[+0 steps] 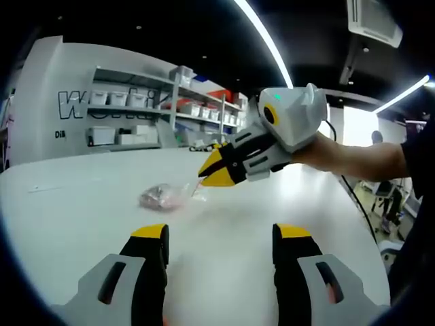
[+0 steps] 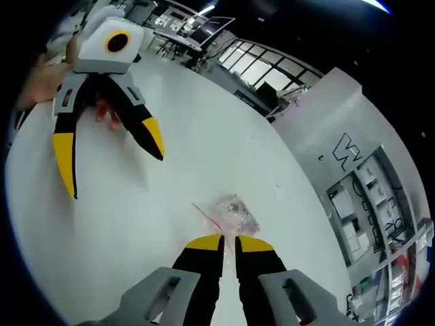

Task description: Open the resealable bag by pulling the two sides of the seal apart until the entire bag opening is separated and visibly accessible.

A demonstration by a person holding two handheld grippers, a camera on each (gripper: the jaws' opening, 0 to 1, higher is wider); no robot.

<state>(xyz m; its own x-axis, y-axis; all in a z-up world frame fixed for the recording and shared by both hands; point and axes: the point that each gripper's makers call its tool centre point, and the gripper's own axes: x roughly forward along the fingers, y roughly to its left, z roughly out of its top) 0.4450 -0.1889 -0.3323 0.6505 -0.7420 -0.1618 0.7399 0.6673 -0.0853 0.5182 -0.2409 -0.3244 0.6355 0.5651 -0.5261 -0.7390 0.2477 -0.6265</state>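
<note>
Lying flat on the white round worktop [image 1: 81,204], the small clear resealable plastic bag [image 1: 163,196] with its red seal strip and dark contents sits ahead of your left gripper [image 1: 221,239], beyond the yellow tips of its fingers [image 1: 151,234], which stand spread wide with nothing between them. In the left gripper view, your right gripper [image 1: 219,170] comes in from the right, its yellow tips drawn close together just beside the bag's red edge; whether they touch it cannot be told. In the right gripper view, your right gripper [image 2: 228,243] shows its fingers [image 2: 204,244] nearly closed with a narrow gap, and the bag [image 2: 230,212] lies just past their tips, not clearly gripped. Your left gripper [image 2: 112,163] hovers farther off, fingers splayed above the worktop [image 2: 204,136].
</note>
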